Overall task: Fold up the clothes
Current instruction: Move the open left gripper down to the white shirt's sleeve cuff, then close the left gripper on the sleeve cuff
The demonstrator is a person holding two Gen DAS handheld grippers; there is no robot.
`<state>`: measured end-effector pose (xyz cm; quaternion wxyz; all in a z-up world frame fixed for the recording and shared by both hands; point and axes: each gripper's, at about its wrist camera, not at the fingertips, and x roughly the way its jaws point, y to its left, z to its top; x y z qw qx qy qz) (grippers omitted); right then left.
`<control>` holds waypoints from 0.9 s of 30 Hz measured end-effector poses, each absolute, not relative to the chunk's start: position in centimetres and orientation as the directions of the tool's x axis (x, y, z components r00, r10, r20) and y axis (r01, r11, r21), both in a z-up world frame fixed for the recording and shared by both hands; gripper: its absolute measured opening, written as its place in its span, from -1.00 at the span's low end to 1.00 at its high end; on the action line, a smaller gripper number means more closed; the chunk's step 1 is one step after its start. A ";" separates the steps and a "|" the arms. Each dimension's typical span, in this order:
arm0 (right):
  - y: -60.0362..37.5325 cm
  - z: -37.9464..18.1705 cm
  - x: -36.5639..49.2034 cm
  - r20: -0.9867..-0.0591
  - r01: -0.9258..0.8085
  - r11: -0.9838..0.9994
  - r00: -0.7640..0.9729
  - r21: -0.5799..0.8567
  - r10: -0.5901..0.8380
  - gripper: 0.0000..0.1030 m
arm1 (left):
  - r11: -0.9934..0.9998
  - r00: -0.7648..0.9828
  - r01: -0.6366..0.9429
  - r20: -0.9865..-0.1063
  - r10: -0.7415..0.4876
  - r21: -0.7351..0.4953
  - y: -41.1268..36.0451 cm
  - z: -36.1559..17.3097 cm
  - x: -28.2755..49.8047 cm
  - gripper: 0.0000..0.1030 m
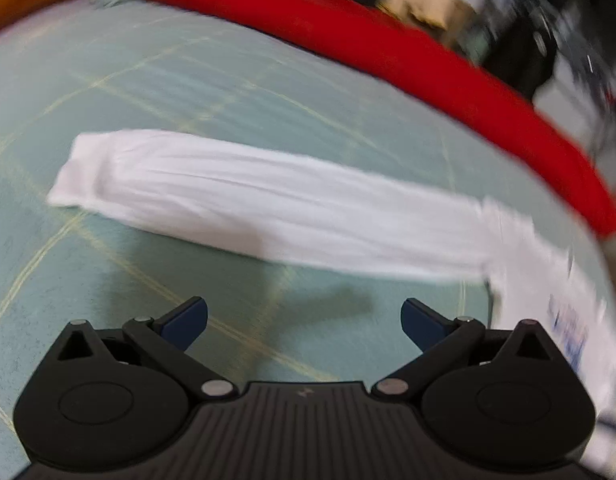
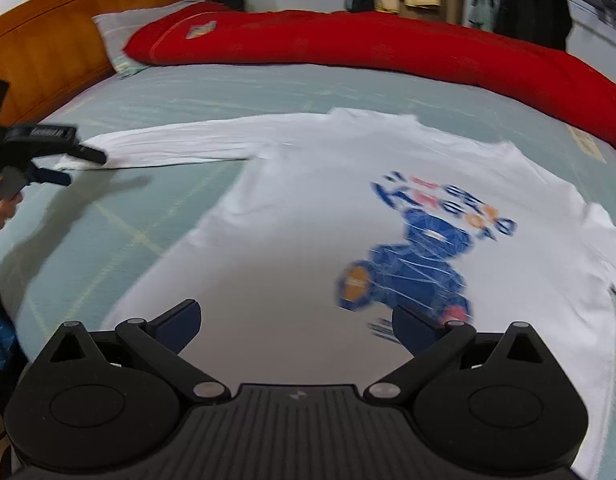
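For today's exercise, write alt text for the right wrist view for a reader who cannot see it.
A white long-sleeved shirt with a blue cartoon print lies spread flat on a pale green bed sheet, one sleeve stretched left. The right tongs hang open above it; the left tongs sit by the cuff. A red duvet lies behind.

Left tongs [image 1: 304, 322] and right tongs [image 2: 295, 322] — both spread wide, empty.

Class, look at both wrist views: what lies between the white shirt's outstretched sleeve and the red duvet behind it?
Only bare pale-green bedsheet lies between the sleeve and the red duvet. Both wrist views show it.
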<state>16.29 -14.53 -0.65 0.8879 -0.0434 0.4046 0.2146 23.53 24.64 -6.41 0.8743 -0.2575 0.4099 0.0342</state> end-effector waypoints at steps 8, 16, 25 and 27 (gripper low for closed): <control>-12.3 -0.3 16.3 -0.731 -0.452 0.887 0.572 0.099 0.373 1.00 | 0.539 0.788 -0.380 -0.568 -0.236 -0.752 32.0 -11.7 22.5 0.98; -12.0 -0.7 17.1 -0.731 -0.426 0.898 0.577 0.109 0.363 1.00 | 0.545 0.833 -0.367 -0.527 -0.168 -0.754 33.1 -13.0 24.2 0.88; -11.4 -0.8 17.3 -0.725 -0.438 0.893 0.580 0.107 0.371 1.00 | 0.517 0.874 -0.369 -0.478 -0.089 -0.772 34.3 -14.1 24.4 0.12; -11.4 -0.7 17.3 -0.723 -0.440 0.892 0.582 0.107 0.373 1.00 | 0.496 0.883 -0.361 -0.460 -0.090 -0.790 34.4 -14.6 23.6 0.04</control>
